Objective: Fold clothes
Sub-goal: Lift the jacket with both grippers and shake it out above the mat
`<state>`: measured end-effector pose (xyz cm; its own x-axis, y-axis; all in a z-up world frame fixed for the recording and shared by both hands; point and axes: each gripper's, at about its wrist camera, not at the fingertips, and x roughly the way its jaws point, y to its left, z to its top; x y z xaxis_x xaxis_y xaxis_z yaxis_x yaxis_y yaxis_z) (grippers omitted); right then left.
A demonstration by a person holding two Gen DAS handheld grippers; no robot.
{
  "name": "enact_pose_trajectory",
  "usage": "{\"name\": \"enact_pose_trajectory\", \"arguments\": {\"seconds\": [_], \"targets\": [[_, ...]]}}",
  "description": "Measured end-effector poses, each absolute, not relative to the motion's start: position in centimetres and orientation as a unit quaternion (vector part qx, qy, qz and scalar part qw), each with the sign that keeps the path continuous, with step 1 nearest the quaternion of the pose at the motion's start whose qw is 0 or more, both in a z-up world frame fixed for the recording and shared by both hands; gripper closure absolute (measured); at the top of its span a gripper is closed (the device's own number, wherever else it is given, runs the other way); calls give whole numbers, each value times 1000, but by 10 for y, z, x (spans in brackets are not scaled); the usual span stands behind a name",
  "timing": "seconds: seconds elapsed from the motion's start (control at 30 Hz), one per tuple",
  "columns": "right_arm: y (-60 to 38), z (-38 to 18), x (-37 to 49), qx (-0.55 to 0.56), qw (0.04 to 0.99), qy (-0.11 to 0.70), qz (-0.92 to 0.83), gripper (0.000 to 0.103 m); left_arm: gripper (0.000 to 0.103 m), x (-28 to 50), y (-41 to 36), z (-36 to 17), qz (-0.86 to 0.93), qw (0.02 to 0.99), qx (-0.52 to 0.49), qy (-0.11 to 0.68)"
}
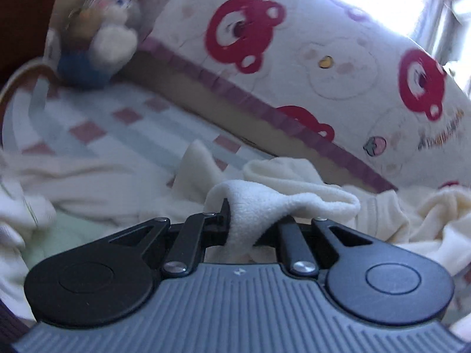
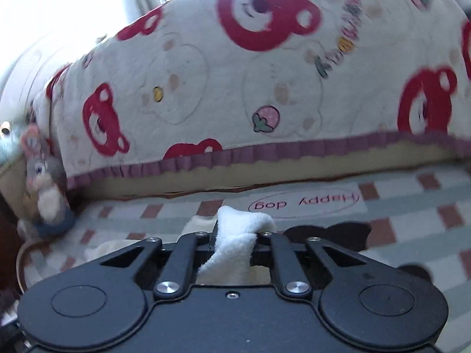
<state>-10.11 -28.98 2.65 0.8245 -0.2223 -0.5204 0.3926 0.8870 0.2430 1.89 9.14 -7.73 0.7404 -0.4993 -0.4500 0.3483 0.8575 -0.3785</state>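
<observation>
Left tool pinches the cream fleece garment at lower centre; right tool clamps fleece too. Only the right view shows "Happy dog" lettering.

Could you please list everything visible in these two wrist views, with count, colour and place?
cream fleece garment: one, cream-white, lying rumpled on the checked cover, pinched by both grippers.
checked cover: one, pale with pink squares, beneath the garment.
bear-print blanket: one, cream with red bears, purple trim, draped behind.
plush rabbit: one, grey and cream, by the blanket's end.
left gripper: black, shut on fleece.
right gripper: black, shut on fleece.
</observation>
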Motion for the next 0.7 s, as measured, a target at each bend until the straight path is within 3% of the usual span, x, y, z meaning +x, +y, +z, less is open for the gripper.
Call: {"name": "enact_pose_trajectory", "arguments": {"seconds": [0.23,0.4,0.7], "targets": [[-280,79,-78,104,949,269,-124,92,93,33,83,-78,-209,935,-71,276],[-281,73,-68,118,949,268,-119,92,93,40,95,-83,-220,925,-116,288],[-317,41,-88,156,949,258,-93,92,89,15,89,-98,-247,927,-75,272]]}}
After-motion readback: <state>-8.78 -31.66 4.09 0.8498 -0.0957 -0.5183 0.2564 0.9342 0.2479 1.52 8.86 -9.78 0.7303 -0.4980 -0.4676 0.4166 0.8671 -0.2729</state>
